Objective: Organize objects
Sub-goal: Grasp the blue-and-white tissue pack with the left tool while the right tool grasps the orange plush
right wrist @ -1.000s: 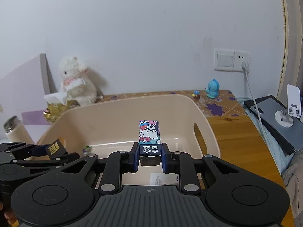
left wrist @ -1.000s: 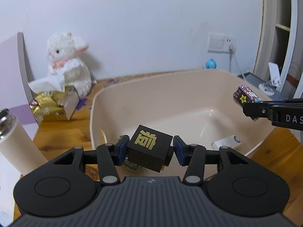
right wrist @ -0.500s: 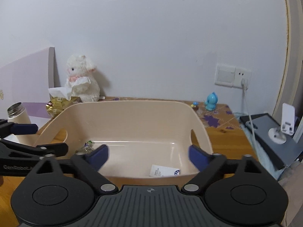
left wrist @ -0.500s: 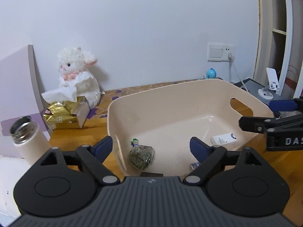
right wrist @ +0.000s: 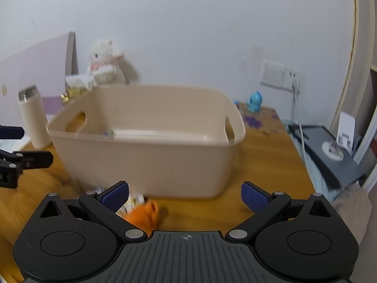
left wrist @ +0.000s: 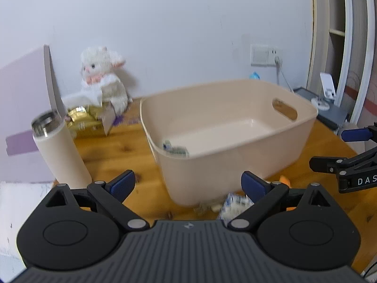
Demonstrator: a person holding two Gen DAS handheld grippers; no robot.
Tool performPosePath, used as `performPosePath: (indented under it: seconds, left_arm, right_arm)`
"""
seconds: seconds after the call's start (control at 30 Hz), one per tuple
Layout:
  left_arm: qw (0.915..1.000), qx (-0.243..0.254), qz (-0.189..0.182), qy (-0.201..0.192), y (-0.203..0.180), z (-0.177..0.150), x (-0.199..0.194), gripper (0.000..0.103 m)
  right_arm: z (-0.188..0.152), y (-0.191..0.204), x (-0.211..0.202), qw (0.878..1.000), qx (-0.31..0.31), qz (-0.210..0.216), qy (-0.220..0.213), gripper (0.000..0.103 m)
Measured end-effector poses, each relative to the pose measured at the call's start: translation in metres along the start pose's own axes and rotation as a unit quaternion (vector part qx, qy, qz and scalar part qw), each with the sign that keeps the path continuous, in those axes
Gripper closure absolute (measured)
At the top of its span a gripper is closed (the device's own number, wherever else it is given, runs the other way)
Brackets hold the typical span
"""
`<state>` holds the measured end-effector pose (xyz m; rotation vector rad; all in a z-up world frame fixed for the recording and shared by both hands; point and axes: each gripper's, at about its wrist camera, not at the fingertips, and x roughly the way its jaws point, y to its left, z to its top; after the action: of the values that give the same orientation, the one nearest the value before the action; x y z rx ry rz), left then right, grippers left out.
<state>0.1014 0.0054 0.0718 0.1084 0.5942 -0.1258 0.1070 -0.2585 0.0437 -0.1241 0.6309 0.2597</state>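
While both grippers' jaws gape empty, the beige bin (left wrist: 235, 155) holds blurred, possibly wrapped, small items (left wrist: 175, 149).

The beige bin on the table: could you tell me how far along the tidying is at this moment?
Partly done. The beige bin already holds at least one small packet near its front left corner. Nothing is in hand: the left gripper and right gripper are both open and empty. Still on the table in front of the bin are an orange item and a white-and-blue packet, blurred but clearly outside it.
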Motion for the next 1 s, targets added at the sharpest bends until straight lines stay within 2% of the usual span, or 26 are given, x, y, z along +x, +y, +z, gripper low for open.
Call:
performPosePath:
  seconds: [0.2, 0.4, 0.57, 0.67, 0.9, 1.0]
  left_arm:
    - [0.9989, -0.003, -0.014, 0.045, -0.006, -0.028, 0.020, 0.006]
    - [0.9976, 0.007, -0.024, 0.065, -0.016, -0.044, 0.038, 0.006]
    - [0.9963, 0.012, -0.041, 0.074, -0.022, -0.051, 0.051, 0.006]
    - [0.9955, 0.018, -0.047, 0.080, -0.026, -0.054, 0.060, 0.006]
    - [0.9943, -0.002, -0.061, 0.087, -0.023, -0.059, 0.075, 0.007]
    - [0.9950, -0.002, -0.057, 0.082, -0.023, -0.060, 0.077, 0.007]
  right_arm:
    - [-0.032, -0.007, 0.020, 0.999, 0.015, 0.013, 0.050, 0.000]
    - [-0.050, -0.005, 0.036, 0.997, 0.015, 0.026, 0.077, 0.000]
    - [-0.052, 0.003, 0.049, 0.996, 0.002, 0.034, 0.085, 0.000]
    - [-0.054, 0.007, 0.060, 0.994, -0.007, 0.042, 0.104, 0.000]
    - [-0.051, 0.012, 0.067, 0.995, -0.016, 0.045, 0.093, 0.000]
    - [-0.048, 0.011, 0.070, 0.993, -0.021, 0.051, 0.103, 0.000]
